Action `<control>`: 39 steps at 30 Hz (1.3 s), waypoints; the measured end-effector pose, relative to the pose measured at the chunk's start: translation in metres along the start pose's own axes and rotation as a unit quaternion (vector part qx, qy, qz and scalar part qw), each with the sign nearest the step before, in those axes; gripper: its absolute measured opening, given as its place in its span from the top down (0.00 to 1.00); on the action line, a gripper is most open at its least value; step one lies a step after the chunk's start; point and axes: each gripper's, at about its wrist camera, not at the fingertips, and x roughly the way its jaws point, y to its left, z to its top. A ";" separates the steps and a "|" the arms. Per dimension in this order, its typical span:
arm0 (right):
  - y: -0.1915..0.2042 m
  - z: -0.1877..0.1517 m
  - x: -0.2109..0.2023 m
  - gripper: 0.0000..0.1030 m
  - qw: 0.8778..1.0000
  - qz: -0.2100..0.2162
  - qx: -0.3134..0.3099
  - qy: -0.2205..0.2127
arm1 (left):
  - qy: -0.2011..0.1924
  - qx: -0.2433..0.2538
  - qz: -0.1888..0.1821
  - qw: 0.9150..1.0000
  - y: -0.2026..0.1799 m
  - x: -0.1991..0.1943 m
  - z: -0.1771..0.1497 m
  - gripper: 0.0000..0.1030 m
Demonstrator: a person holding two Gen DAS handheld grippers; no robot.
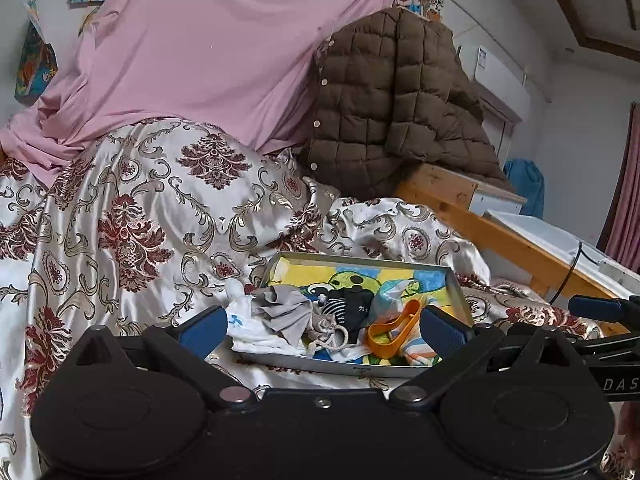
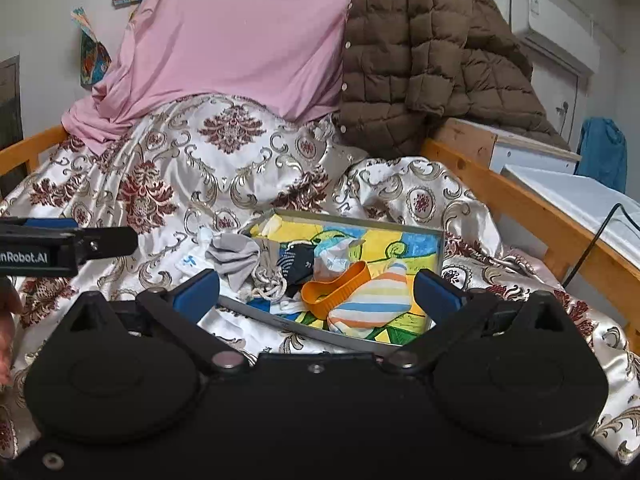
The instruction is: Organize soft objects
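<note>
Both claws, left (image 1: 320, 330) and right (image 2: 316, 292), hang spread wide and empty before a metal tray (image 2: 304, 330) on the satin-covered bed (image 2: 200, 168). Inside, toward its near edge, lie a grey cloth (image 2: 232, 258), a dark sock (image 2: 298, 262), an orange band (image 2: 334, 290) and a striped pouch (image 2: 372, 304). All look light and limp, likely best pinched at a raised fold.

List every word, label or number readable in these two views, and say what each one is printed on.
"DAS": white letters, cut off at the frame edge, on the right gripper body in the left wrist view.
"nRobot.AI": white letters, cut off on the left, on the left gripper body in the right wrist view.
Black sock: small white characters, too small to read.
White cloth: a blue mark, unreadable.
Air conditioner: a blue label, too blurred to read.
</note>
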 end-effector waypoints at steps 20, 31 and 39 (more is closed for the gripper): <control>0.007 -0.056 -0.067 0.01 0.993 -0.072 0.089 -0.015 | -0.034 0.035 -0.013 0.999 -0.011 -0.056 -0.032 0.01; 0.008 -0.119 -0.109 0.01 0.988 -0.112 0.104 -0.025 | 0.002 0.072 0.027 0.997 -0.020 -0.080 -0.062 0.01; 0.011 -0.142 -0.129 0.01 0.987 -0.117 0.109 -0.030 | 0.022 0.054 0.044 0.997 -0.021 -0.088 -0.077 0.01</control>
